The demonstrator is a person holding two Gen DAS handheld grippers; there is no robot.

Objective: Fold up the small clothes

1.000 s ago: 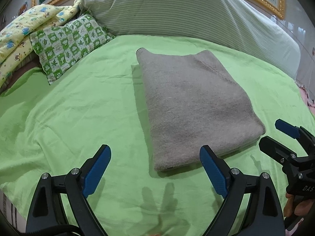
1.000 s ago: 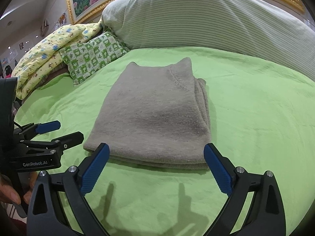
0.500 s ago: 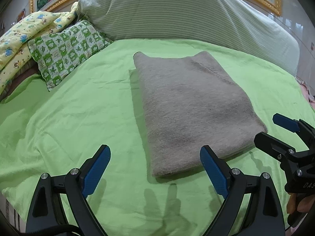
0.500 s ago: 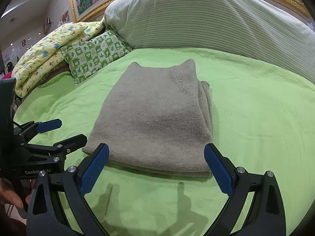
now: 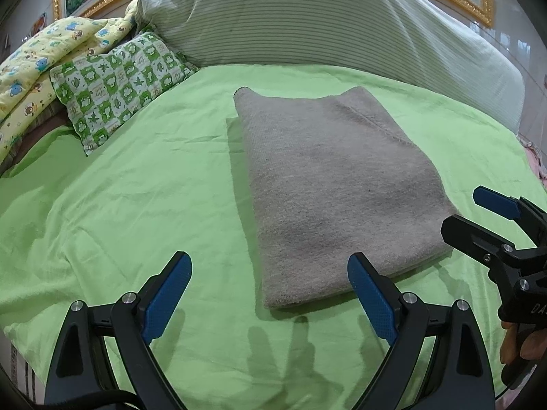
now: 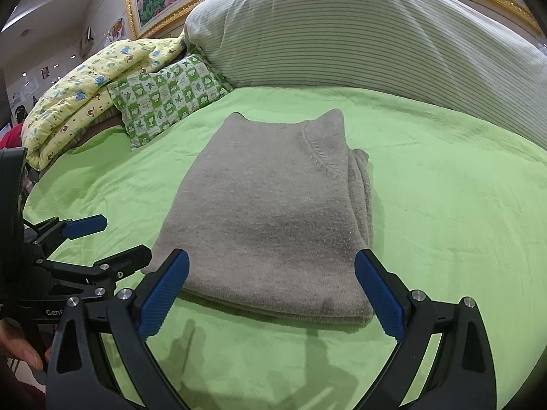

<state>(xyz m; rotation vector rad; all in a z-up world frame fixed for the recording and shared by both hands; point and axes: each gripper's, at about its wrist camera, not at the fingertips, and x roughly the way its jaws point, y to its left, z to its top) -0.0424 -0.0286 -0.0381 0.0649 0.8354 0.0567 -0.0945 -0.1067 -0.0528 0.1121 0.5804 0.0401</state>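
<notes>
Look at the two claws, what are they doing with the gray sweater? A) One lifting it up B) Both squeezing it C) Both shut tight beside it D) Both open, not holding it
D: the left claw and right claw both gape wide, and the folded gray sweater lies flat on the green sheet, ungripped.

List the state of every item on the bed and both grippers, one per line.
grey garment: folded into a flat rectangle, lying on the sheet, held by nothing.
green sheet: spread, lightly creased.
left gripper: open, empty, short of the garment.
right gripper: open, empty, at the garment's near edge.
checked pillow: lying flat beside the striped bolster.
</notes>
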